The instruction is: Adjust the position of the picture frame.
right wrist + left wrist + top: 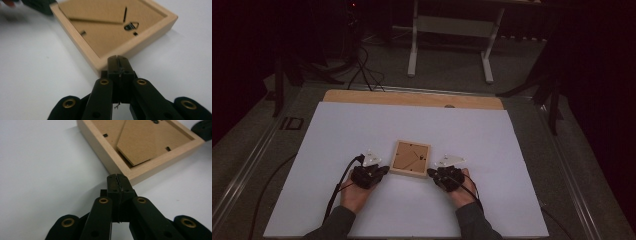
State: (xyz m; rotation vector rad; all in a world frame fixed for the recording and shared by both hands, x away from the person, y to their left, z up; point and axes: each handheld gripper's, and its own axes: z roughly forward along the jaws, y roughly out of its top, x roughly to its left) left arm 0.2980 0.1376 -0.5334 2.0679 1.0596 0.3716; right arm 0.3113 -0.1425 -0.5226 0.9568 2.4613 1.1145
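The wooden picture frame (pixel 410 159) lies face down on the white sheet covering the bench (pixel 492 150), its brown backing board up, near the middle of the person's side and squarely between the two hands. The left hand-held gripper (pixel 382 171) sits just off the frame's near-left corner and the right hand-held gripper (pixel 431 173) just off its near-right corner, so the frame lies inward and slightly ahead of each; neither hand is clearly the nearer. In the left gripper view, the left hand-held gripper (pixel 117 178) has its jaws pressed together with nothing between them, the tips at the frame's (pixel 140 147) corner edge, touching or nearly so (the picture does not settle which). The right gripper view shows the same on the other side: the right hand-held gripper (pixel 117 60) is clenched and empty, its tips up against the near rail of the frame (pixel 113 30) close to a corner. The frame is nearly square, so it has no strong long axis; its backing carries small turn clips and a hanger, and a stand flap (pixel 147 142) lifts a little from the board. Judged from this, any coming move depends on the two closed tips bearing on opposite near corners, which suits nudging or steadying the frame from both sides rather than gripping it.
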